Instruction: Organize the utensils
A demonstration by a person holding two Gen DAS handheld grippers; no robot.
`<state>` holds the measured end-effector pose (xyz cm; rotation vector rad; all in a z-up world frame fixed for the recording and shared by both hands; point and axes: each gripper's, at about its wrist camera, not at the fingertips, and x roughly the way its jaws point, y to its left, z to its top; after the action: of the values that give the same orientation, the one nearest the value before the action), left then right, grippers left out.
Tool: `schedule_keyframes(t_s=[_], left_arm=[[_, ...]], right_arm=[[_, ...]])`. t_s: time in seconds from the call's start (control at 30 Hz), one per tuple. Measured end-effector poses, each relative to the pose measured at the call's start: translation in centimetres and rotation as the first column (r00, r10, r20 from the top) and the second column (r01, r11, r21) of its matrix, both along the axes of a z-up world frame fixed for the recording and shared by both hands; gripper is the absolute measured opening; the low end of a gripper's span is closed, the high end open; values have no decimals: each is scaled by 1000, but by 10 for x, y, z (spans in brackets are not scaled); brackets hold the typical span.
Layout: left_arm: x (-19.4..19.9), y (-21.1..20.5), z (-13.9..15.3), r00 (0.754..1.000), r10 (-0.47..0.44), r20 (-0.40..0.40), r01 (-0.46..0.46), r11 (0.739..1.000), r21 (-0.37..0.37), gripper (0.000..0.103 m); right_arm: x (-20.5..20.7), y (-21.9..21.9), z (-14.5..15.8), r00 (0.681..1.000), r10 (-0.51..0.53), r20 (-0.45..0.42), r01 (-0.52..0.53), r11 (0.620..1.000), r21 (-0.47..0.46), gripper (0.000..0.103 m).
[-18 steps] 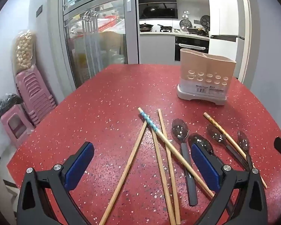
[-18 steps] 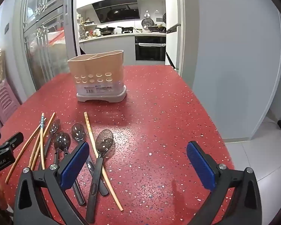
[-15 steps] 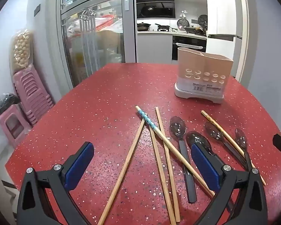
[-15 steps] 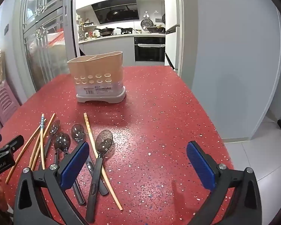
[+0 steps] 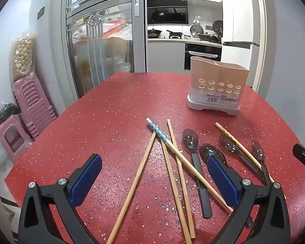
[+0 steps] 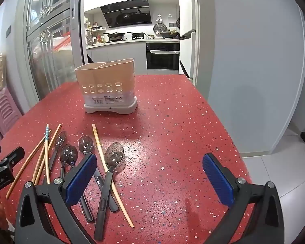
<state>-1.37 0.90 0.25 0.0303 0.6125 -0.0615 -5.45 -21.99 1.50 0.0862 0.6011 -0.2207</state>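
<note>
The left gripper [image 5: 154,174] hangs above the red surface [image 5: 111,109] with its jaws spread wide and nothing between the pads; the right gripper [image 6: 149,174] is likewise released and empty. Chopsticks [image 5: 140,174] and spoons [image 5: 193,146] lie loose on the surface, none in the holder [image 5: 217,87], which stands upright at the far side, well apart from them.

The left view looks straight onto the crossed chopsticks, one with a blue-patterned end [image 5: 157,130] lying over two others; its right pad [image 5: 221,179] covers part of a spoon bowl and the handles behind. At its right edge a black corner of the right gripper shows.

The right view shows a further spoon [image 6: 112,156] lying over a lone chopstick [image 6: 107,168], the divider inside the holder [image 6: 107,85], and bare surface [image 6: 183,132] under its jaws. Its left pad [image 6: 81,179] hides several spoon handles. The left gripper's black body [image 6: 4,170] juts in at the left edge.

Pink stools [image 5: 30,101] are stacked by the wall on the left, beside a glass door [image 5: 99,46]; a kitchen [image 6: 136,32] lies beyond the doorway.
</note>
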Motion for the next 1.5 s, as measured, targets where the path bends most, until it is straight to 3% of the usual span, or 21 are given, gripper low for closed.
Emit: schedule_keyframes(t_s=[1.5], left_arm=[[-3, -4, 3, 999, -26, 22, 25, 1000, 10, 103]], right_arm=[[-1, 0, 0, 1000, -4, 2, 4, 1000, 4, 103]])
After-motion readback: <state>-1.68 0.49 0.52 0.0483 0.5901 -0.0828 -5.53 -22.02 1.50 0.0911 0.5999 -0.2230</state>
